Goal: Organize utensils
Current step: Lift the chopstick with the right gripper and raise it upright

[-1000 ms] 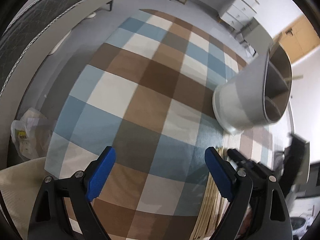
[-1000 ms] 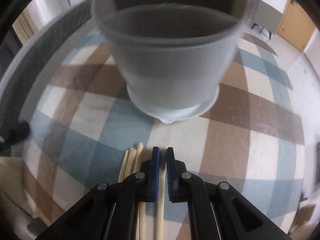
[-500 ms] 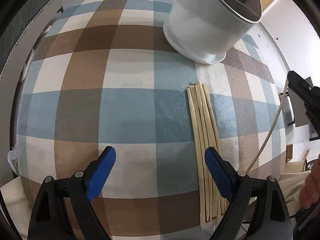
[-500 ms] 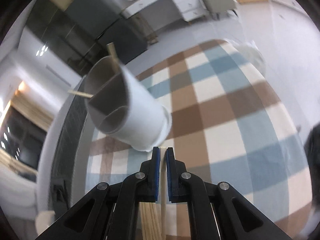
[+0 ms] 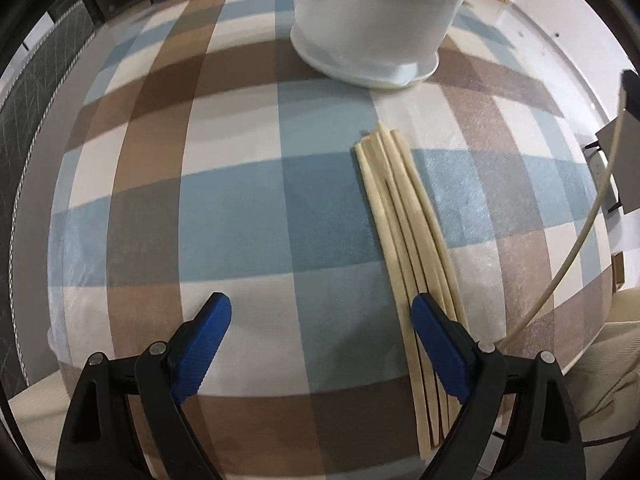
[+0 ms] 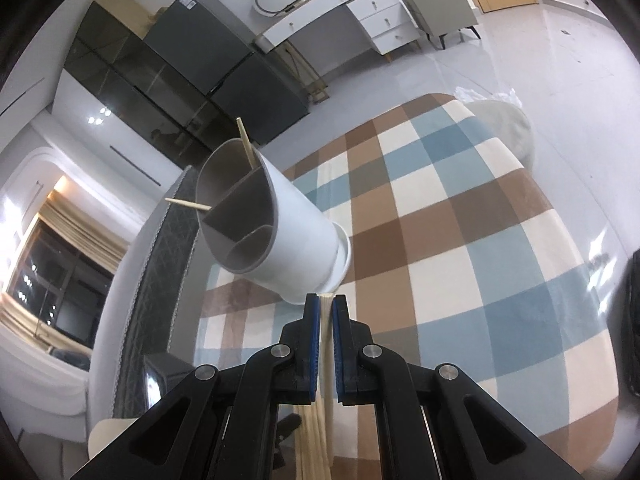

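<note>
A white utensil holder [image 6: 296, 240] with grey dividers stands on the checked tablecloth [image 5: 240, 208]; two chopsticks [image 6: 245, 142] stick out of its far compartments. A bundle of several pale chopsticks [image 5: 404, 216] lies on the cloth in front of it. My right gripper [image 6: 326, 312] is shut on a single chopstick [image 6: 326, 344] and holds it above the table, near the holder's base; that same stick [image 5: 588, 224] arcs along the right edge of the left wrist view. My left gripper [image 5: 320, 320] hangs open over the cloth, its right pad over the bundle's near end, nothing between its fingers.
The holder's base [image 5: 368, 68] fills the top of the left wrist view. Dark cabinets [image 6: 180, 80], a white desk with drawers [image 6: 352, 12] and a grey side cabinet [image 6: 440, 8] stand beyond the table. A dark quilted edge [image 6: 160, 300] runs along its left side.
My right gripper rose from the bundle with one chopstick and rolled, so the holder's mouth now shows. My left gripper swung over and down; the bundle came into its view and the holder moved to the top.
</note>
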The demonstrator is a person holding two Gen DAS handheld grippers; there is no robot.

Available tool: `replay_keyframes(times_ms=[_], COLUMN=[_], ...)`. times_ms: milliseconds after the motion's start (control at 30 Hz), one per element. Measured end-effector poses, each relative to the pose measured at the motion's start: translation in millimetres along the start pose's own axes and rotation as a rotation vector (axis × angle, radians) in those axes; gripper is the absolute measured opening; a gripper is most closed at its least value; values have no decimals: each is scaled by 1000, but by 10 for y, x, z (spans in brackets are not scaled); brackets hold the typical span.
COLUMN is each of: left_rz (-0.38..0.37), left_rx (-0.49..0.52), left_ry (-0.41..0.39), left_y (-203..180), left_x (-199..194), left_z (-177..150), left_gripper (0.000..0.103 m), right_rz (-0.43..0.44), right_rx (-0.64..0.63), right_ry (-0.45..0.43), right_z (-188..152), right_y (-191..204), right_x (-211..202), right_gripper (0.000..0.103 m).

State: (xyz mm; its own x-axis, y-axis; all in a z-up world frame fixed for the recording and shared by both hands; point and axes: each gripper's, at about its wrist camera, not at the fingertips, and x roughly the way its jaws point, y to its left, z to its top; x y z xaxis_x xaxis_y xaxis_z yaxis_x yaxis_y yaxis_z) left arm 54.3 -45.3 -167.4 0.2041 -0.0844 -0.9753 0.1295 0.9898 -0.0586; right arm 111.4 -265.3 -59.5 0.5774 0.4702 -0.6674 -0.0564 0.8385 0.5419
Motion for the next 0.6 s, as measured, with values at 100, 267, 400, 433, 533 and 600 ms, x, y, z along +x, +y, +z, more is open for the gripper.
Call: replay_keyframes(times_ms=[100, 267, 400, 433, 533, 600], left_rz=[22, 37, 54, 60, 72, 71], left_rx=[-4, -34, -54, -56, -61, -61], left_ry=[17, 32, 36, 39, 61, 67], left_y=[48, 114, 105, 93, 59, 8], left_x=[13, 8, 43, 59, 111, 138], left_z=[14, -11, 59, 115, 305, 433], left_gripper=[89, 89, 87, 87, 86, 81], right_rz=[-2, -7, 5, 20, 46, 47], right_rx=[21, 11, 50, 65, 79, 75], right_ry=[-2, -5, -8, -6, -14, -17], right_z=[15, 22, 22, 24, 33, 39], right_y=[-40, -40, -109, -124, -133, -118], right_x=[-23, -48, -76, -79, -107, -123], right_gripper=[5, 5, 5, 6, 5, 5])
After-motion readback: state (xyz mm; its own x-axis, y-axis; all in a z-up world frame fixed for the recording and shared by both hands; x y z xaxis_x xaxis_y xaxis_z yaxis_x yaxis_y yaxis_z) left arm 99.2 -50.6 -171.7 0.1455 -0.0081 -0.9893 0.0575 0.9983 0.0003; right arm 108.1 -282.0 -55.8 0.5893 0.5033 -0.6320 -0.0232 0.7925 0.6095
